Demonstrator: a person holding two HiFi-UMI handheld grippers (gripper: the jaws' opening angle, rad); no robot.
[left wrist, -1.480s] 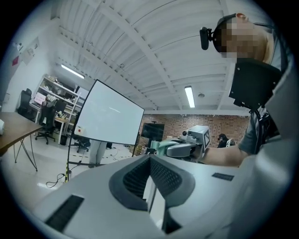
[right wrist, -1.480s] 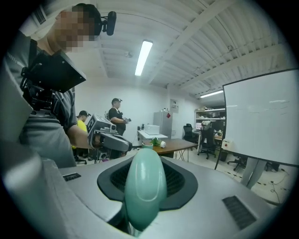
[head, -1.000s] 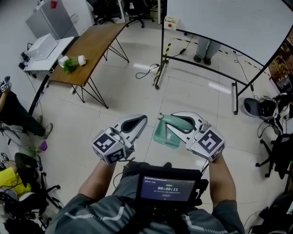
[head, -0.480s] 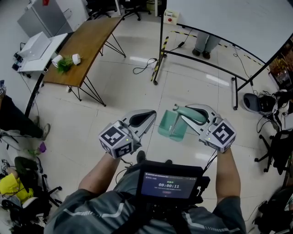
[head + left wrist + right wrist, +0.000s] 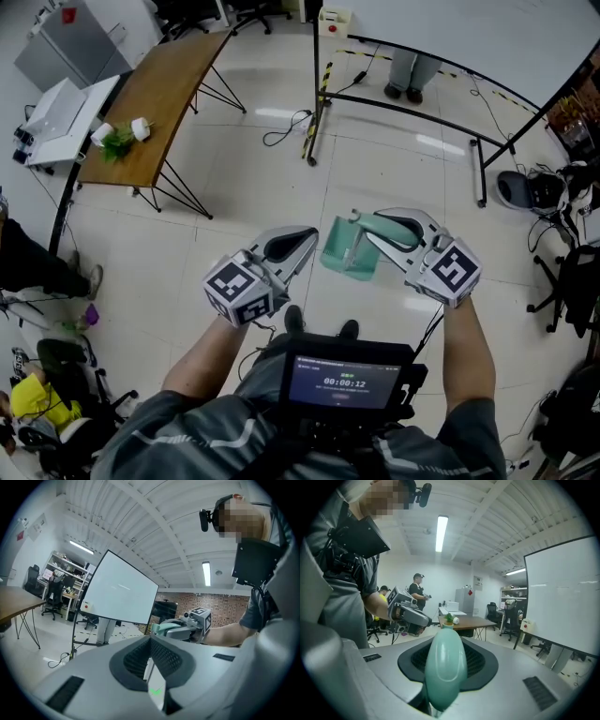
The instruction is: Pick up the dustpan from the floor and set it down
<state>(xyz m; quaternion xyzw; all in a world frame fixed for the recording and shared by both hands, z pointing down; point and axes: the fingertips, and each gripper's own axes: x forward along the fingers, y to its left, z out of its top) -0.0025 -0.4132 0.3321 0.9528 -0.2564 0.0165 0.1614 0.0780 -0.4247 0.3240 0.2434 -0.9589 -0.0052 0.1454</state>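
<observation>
The whiteboard [image 5: 450,28] is cut off by the top edge of the head view, and of the person standing behind it only the legs and shoes [image 5: 405,86] show beneath its lower rail. The wearer's chest screen [image 5: 342,382] hides their own body down to two shoe tips. In the right gripper view the dustpan's [image 5: 345,249] pan is hidden below the jaws – only its pale green handle [image 5: 444,666] shows, running straight out between them.

The right gripper [image 5: 367,229] is clamped on that handle, and the pan hangs off its tip to the left, clear of the floor [image 5: 234,197]. The left gripper [image 5: 300,242] sits just beside the pan without touching it – its jaws are closed together with nothing between them.

Below is pale, glossy tile. A wooden table [image 5: 164,98] on black legs stands at the upper left with a small green plant [image 5: 118,142] on it, and a loose cable [image 5: 286,131] lies by the whiteboard's foot.
</observation>
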